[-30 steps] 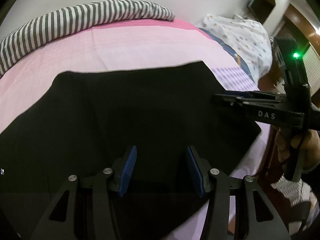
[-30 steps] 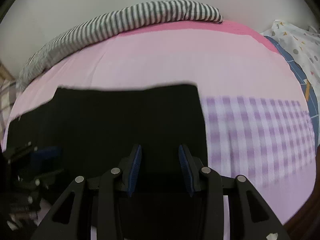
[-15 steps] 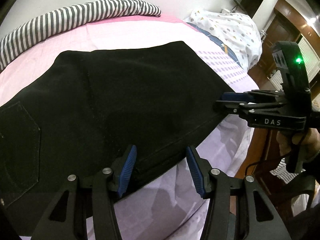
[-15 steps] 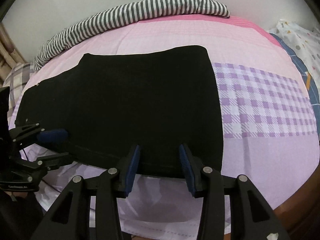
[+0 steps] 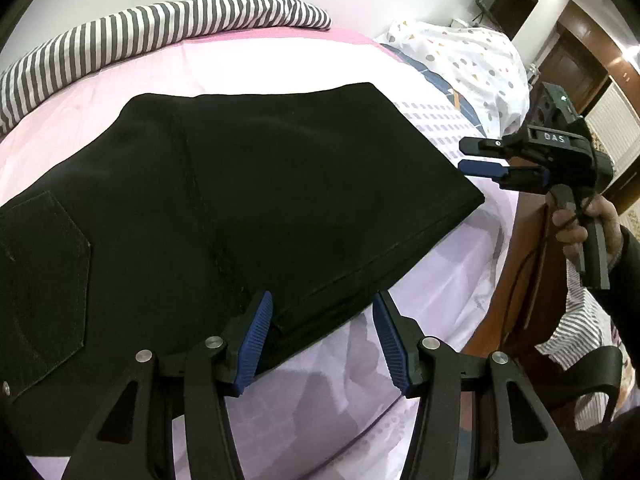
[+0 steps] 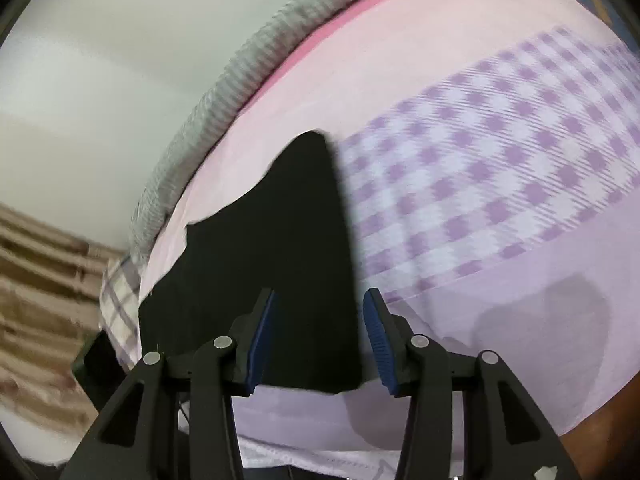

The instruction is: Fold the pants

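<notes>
Black pants (image 5: 280, 200) lie folded flat on the pink and lilac bed sheet (image 5: 248, 64), back pocket at the left. My left gripper (image 5: 324, 340) hovers open over their near hem edge; the blue pads stand apart from the cloth. In the left wrist view my right gripper (image 5: 480, 156) is held by a hand (image 5: 600, 220) just off the pants' right corner. Its jaws are opening and nothing is between them. The right wrist view is blurred and tilted; the pants (image 6: 288, 260) lie below the right gripper (image 6: 318, 340), unpinched.
A grey-and-white striped blanket (image 5: 160, 28) runs along the bed's far side by the wall. A dotted white duvet (image 5: 472, 60) lies at the far right. The wooden bed frame (image 5: 532, 280) edges the mattress on the right. Checked lilac sheet (image 6: 500, 160) stretches right of the pants.
Both grippers drew back from the pants, which now lie flat. The right gripper left the right edge, rolled, swung aside and opened a little wider.
</notes>
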`<state>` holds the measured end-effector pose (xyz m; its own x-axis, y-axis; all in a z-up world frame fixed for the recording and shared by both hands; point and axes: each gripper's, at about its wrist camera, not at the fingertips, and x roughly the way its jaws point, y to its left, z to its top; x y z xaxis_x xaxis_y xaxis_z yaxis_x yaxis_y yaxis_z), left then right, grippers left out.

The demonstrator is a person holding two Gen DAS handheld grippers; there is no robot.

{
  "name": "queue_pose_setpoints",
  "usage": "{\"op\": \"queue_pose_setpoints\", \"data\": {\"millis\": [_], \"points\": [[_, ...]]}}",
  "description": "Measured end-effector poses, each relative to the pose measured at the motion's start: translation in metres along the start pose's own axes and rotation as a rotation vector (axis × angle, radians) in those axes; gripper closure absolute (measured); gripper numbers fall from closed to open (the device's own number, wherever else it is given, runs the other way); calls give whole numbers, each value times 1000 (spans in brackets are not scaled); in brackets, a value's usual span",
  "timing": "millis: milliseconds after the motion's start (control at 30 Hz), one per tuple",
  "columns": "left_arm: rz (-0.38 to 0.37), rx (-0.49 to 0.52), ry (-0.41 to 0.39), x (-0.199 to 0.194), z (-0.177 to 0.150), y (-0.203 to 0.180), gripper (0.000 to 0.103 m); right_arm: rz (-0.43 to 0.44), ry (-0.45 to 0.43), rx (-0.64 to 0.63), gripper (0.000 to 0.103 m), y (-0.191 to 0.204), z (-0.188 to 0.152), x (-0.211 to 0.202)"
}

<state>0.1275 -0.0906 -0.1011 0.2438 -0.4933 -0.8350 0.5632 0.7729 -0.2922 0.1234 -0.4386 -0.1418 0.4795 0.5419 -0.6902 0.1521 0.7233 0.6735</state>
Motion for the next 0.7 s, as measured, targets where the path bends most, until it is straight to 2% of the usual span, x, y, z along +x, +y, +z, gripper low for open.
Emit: {"op": "queue_pose_setpoints", "data": {"millis": [167, 333, 433, 467, 567, 700], "points": [[-4, -27, 0, 0, 2, 4, 50, -13, -27, 5, 60, -4, -2, 0], [-6, -127, -43, -21, 0, 27, 49, -74, -64, -33, 60, 9, -5, 1], [-3, -240, -87, -44, -6, 52, 48, -128, -101, -93, 50, 30, -7, 3], [-15, -306, -108, -56, -12, 66, 48, -131, -109, -111, 48, 38, -7, 4], [-41, -447, -169, -82, -32, 92, 48, -104, -117, -155, 42, 64, -8, 10], [-55, -643, -273, -122, -74, 125, 48, -50, -85, -200, 29, 100, -10, 28]]}}
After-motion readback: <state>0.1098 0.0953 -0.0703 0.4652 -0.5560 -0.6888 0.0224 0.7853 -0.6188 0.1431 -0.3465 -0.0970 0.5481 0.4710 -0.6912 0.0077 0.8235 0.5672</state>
